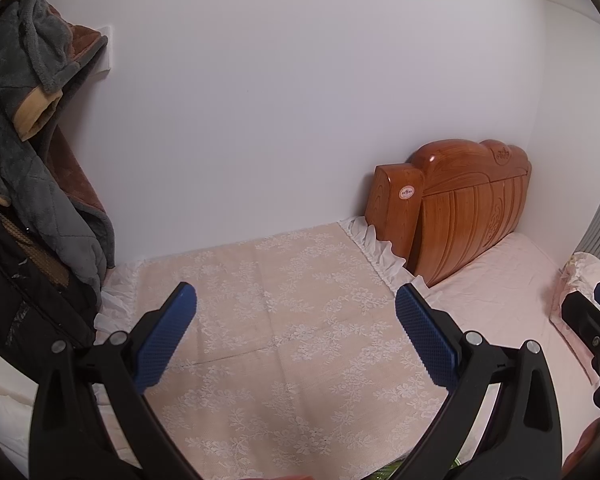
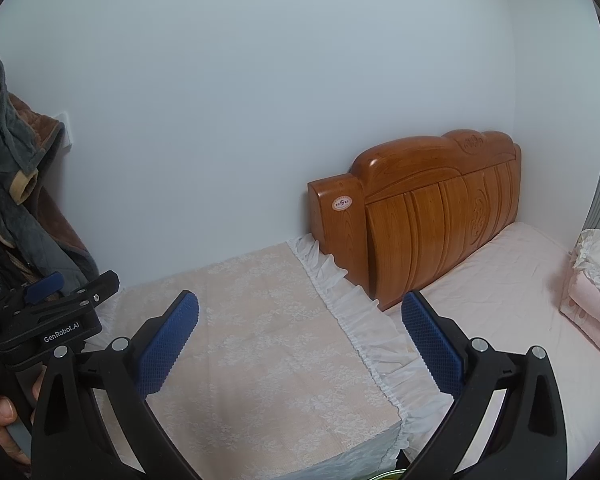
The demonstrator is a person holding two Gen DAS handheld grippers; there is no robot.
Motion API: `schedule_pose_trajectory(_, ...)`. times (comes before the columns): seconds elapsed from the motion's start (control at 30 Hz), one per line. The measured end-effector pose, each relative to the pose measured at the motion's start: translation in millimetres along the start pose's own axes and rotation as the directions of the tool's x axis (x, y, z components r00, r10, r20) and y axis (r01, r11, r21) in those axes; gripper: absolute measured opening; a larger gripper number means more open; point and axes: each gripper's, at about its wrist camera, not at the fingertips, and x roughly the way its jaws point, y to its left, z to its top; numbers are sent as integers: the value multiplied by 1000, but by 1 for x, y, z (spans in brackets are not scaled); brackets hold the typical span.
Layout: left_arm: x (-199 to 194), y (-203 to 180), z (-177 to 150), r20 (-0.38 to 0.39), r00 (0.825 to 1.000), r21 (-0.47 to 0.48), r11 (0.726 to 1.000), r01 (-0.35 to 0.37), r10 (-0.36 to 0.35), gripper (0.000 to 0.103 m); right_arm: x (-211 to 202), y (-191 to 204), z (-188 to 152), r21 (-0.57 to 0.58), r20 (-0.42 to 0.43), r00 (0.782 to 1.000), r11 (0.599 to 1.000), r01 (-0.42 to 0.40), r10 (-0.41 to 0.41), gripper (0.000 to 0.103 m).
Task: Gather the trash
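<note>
No trash shows in either view. My left gripper [image 1: 295, 300] is open and empty, its blue pads [image 1: 165, 336] wide apart above a beige lace-covered surface [image 1: 283, 320]. My right gripper [image 2: 300, 308] is open and empty above the same lace cover [image 2: 259, 344], near its white ruffled edge [image 2: 364, 328]. The left gripper's body [image 2: 55, 316] shows at the left of the right wrist view, held by a hand. The right gripper's body [image 1: 592, 320] shows at the right edge of the left wrist view.
A carved wooden headboard [image 1: 460, 208] stands against the white wall, also in the right wrist view [image 2: 424, 216]. A bed with a pink sheet [image 2: 500, 304] and a folded pink pillow [image 2: 596, 280] lies right. Grey and brown clothes [image 1: 31, 140] hang at the left.
</note>
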Motion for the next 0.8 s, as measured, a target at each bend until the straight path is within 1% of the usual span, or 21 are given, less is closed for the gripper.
schedule_pose_trajectory(0.8, 0, -2, 2, 2, 1000, 12, 1000, -4, 4, 95, 3, 3, -1, -11, -3, 1000, 1000, 4, -4, 101)
